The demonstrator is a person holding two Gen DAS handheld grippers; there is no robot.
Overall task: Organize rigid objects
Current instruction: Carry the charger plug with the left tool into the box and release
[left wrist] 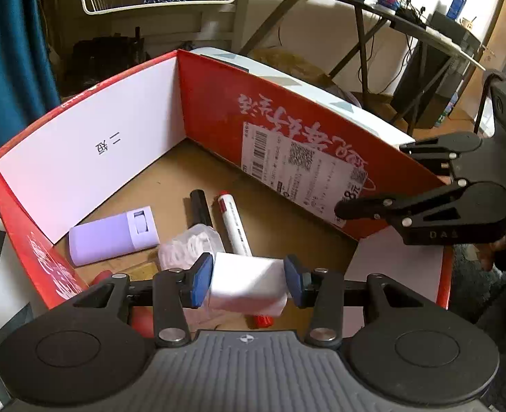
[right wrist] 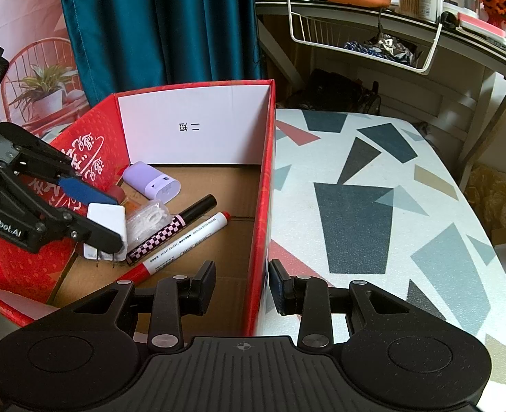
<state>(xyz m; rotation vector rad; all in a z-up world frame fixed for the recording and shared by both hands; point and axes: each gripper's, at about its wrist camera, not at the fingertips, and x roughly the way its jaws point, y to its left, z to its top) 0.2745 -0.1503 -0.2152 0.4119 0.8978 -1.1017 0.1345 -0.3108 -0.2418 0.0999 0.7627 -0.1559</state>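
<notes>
1. The left gripper (left wrist: 247,279) is clamping a white plug (left wrist: 247,286), holding it low inside the red box (left wrist: 218,103), over the pens (right wrist: 184,237).
2. The right gripper (right wrist: 242,288) is straddling the box wall, pads seemingly pressing it.
3. The plug is looking light, stiff, slick; flat sides suit gripping.
</notes>
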